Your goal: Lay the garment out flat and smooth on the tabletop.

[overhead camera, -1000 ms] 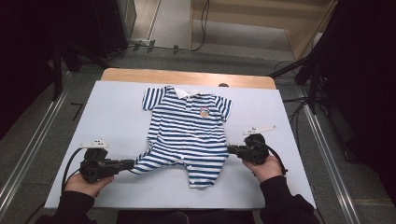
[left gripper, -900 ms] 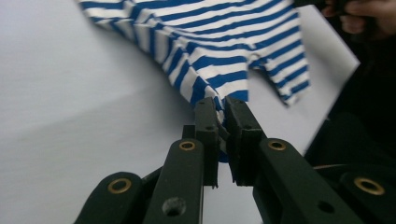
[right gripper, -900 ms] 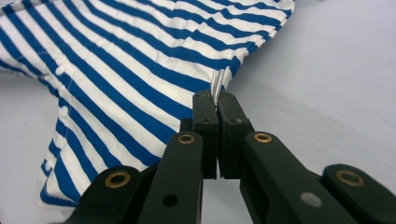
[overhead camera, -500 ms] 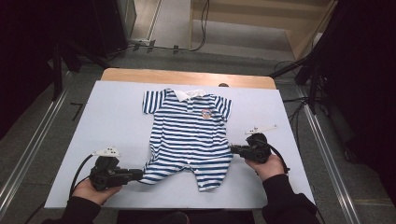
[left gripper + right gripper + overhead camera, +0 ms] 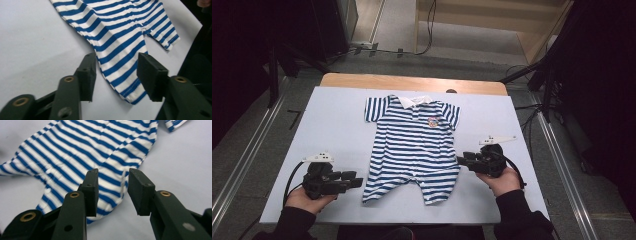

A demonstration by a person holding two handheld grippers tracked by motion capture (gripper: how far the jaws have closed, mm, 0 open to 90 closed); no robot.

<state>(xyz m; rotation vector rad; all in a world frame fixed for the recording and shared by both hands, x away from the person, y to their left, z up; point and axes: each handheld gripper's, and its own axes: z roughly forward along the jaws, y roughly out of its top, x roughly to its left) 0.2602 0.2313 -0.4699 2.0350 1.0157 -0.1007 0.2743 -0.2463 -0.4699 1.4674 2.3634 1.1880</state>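
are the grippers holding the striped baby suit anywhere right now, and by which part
Nothing is held. Both the left gripper and right gripper have just been opening, jaws apart, with the striped baby suit lying flat on the table.

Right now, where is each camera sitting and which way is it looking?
High view: above the person's side, looking forward and down on the table; forearms, left gripper and right gripper show.
Left gripper view: on that gripper, facing the striped romper's leg; open jaws show.
Right gripper view: on that gripper, facing the romper's side edge; open jaws show.
All three share the romper.
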